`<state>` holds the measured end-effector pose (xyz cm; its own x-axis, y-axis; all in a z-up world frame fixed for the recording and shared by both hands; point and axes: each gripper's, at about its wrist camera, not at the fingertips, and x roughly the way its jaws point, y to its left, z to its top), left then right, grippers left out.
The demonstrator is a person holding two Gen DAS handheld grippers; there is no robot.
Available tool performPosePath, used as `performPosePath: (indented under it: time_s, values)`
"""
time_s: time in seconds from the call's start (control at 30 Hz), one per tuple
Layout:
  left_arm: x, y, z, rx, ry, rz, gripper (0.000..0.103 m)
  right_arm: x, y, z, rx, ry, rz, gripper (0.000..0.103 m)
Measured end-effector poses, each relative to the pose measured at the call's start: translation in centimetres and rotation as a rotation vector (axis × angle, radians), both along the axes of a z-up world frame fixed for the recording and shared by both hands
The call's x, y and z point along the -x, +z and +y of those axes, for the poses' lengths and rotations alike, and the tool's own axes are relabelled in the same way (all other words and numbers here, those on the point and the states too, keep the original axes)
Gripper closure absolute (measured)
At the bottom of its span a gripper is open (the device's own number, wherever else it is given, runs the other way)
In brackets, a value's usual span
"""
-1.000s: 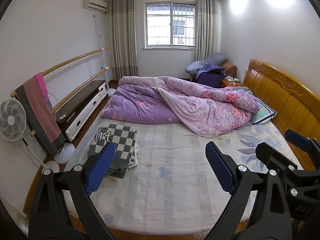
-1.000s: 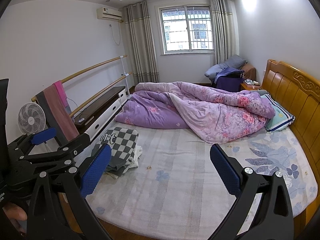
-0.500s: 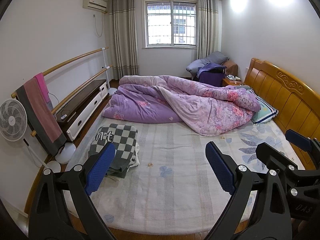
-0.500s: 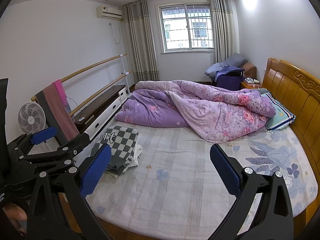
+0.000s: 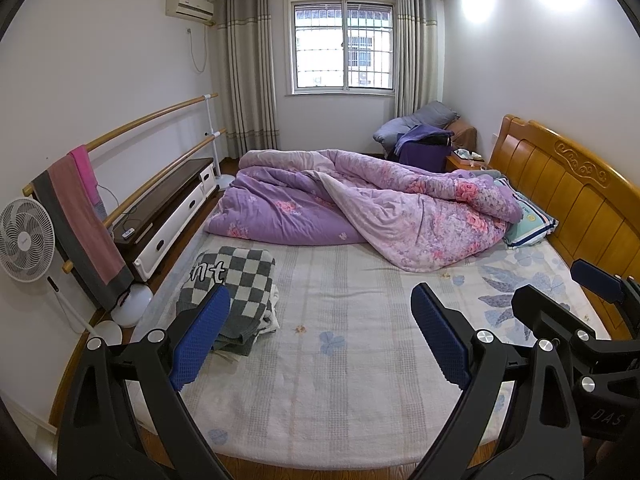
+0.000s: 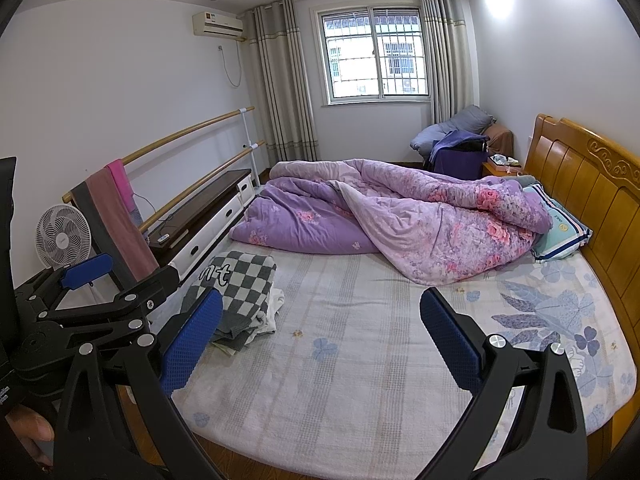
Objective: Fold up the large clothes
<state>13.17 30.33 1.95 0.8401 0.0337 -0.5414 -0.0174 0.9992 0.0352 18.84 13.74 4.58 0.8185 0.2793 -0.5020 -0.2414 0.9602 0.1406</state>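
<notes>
A folded pile of clothes with a grey-and-white checked garment (image 5: 236,280) on top lies on the left side of the bed (image 5: 340,380). In the right wrist view the checked garment (image 6: 240,280) sits just beyond the left finger. My left gripper (image 5: 320,336) is open and empty, held over the foot of the bed, short of the pile. My right gripper (image 6: 320,340) is open too, with nothing between its blue pads. Each gripper shows in the other's view: the right gripper (image 5: 568,300) at the right edge, the left gripper (image 6: 120,280) at the left edge.
A rumpled purple floral quilt (image 5: 360,208) covers the far half of the bed, with a pillow (image 5: 528,224) against the wooden headboard (image 5: 568,184). Left of the bed stand a fan (image 5: 26,240), rails hung with towels (image 5: 80,208) and a low cabinet (image 5: 168,208).
Both views have drifted only slightly. The grippers stay open and the clothes pile has not moved.
</notes>
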Motion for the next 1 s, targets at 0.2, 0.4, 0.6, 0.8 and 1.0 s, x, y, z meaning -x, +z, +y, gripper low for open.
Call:
performPosePath:
  time_s: [0.2,0.4,0.6,0.8,1.0]
  values:
    - [0.2,-0.2,0.3,0.001,0.004,0.004,0.01,-0.3,-0.3,0.0,-0.001,0.004,0.005,0.008]
    - [0.2,-0.5,0.5,0.001,0.006,0.01,0.01,-0.5,-0.6,0.0,-0.003,0.007,0.013,0.008]
    - [0.2,-0.7,0.6,-0.003,0.009,0.011,0.01,-0.8,-0.7,-0.1,-0.006,0.011,0.018,0.008]
    - [0.1,-0.9,0.7,-0.004,0.009,0.014,0.01,-1.0,-0.9,-0.3,-0.008,0.014,0.023,0.008]
    - [0.0,-0.9,0.9,-0.005,0.008,0.016,0.01,-1.4,-0.8,-0.5,-0.009,0.016,0.027,0.008]
